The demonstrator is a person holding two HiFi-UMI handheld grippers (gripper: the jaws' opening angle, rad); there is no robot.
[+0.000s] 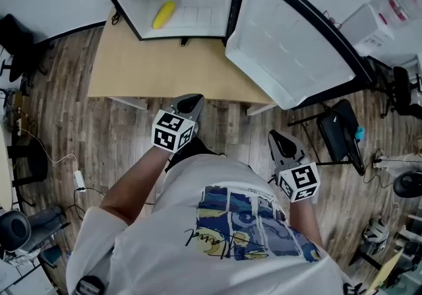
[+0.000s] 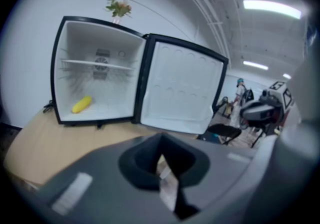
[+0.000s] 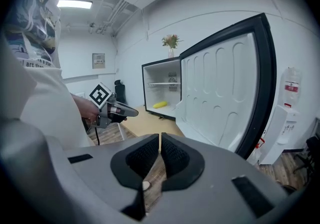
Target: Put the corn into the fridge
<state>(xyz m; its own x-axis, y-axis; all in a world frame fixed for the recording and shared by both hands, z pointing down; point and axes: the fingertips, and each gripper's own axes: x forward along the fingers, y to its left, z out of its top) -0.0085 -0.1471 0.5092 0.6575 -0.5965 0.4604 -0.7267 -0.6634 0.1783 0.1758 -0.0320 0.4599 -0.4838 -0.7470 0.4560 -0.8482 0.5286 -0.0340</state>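
Note:
The yellow corn (image 1: 164, 14) lies on the floor of the open mini fridge (image 1: 132, 16), at its left side; the same corn (image 2: 81, 104) shows in the left gripper view and, small, the corn (image 3: 160, 104) in the right gripper view. My left gripper (image 1: 191, 99) is shut and empty, held just short of the near edge of the wooden table (image 1: 165, 66). My right gripper (image 1: 277, 136) is also shut with nothing in it, low over the floor below the fridge door (image 1: 290, 43). Both are well back from the fridge.
The fridge door (image 3: 225, 92) stands wide open to the right and overhangs the table edge. A black chair (image 1: 339, 132) sits under it at the right. A white dispenser (image 1: 389, 13) stands at the far right. Cables (image 1: 66, 162) trail on the wood floor at the left.

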